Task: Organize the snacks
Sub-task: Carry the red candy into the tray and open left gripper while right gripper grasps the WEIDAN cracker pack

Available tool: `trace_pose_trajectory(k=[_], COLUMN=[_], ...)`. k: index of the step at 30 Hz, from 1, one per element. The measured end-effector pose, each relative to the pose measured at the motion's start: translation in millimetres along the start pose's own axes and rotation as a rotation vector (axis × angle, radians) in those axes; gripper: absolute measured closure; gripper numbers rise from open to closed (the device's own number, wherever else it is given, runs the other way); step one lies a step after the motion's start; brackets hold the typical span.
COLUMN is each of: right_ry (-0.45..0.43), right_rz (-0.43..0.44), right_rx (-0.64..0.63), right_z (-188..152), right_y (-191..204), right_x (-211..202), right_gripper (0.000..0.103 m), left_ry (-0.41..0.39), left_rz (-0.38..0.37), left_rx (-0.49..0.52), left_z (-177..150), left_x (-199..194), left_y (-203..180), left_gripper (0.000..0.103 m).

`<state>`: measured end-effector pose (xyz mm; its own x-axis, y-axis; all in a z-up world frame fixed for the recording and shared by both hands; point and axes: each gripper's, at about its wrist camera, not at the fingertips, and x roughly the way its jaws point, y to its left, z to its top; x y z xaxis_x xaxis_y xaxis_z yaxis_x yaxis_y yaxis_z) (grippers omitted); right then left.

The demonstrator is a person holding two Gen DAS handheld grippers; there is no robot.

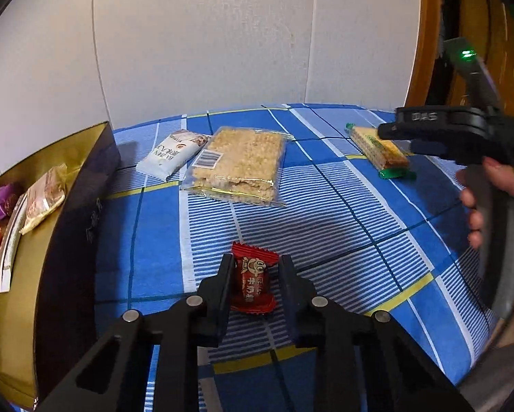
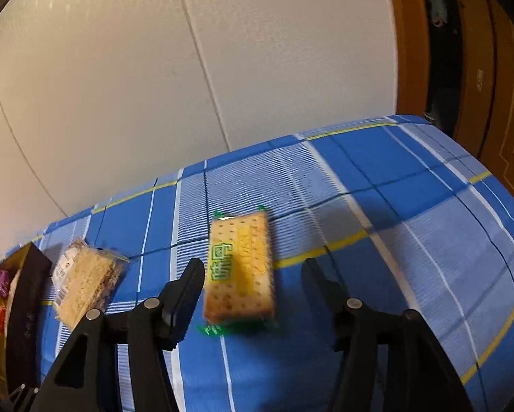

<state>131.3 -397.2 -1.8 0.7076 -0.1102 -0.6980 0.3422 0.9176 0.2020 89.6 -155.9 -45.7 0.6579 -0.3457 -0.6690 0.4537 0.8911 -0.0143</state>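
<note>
2 grippers are yours here. Your left gripper straddles the red candy at 6 o'clock on the blue cloth, fingers close to its sides; whether they pinch it, you cannot tell. Its wrapper shows yellow Chinese characters. Your right gripper is spread wide around the cracker pack, apart from it. At 9 o'clock the gold box holds snacks. The white pouch reads "BAIZUN"; the clear pack carries a barcode.
</note>
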Motion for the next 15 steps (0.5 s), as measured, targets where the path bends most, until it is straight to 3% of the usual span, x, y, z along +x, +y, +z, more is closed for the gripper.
trace_pose_trajectory(k=[6,10,15], right_ry=[0.075,0.093,0.095], right_rz=[-0.064,-0.104,-0.065], right_rx=[-0.078,-0.147,-0.114], right_z=[3.8,-1.8,-7.8], right_y=[19.8,27.3,21.4], right_x=[31.4,36.2,28.2], right_gripper=[0.043,0.054,0.055], left_ry=[-0.003,0.0,0.004], left_rz=[-0.014,-0.01,-0.018], left_rx=[-0.013,-0.003,0.022], left_z=[-0.4,-0.6,-0.5], left_x=[0.4,0.1,1.0], left_y=[2.9,1.8,-1.3], left_gripper=[0.076,0.076,0.079])
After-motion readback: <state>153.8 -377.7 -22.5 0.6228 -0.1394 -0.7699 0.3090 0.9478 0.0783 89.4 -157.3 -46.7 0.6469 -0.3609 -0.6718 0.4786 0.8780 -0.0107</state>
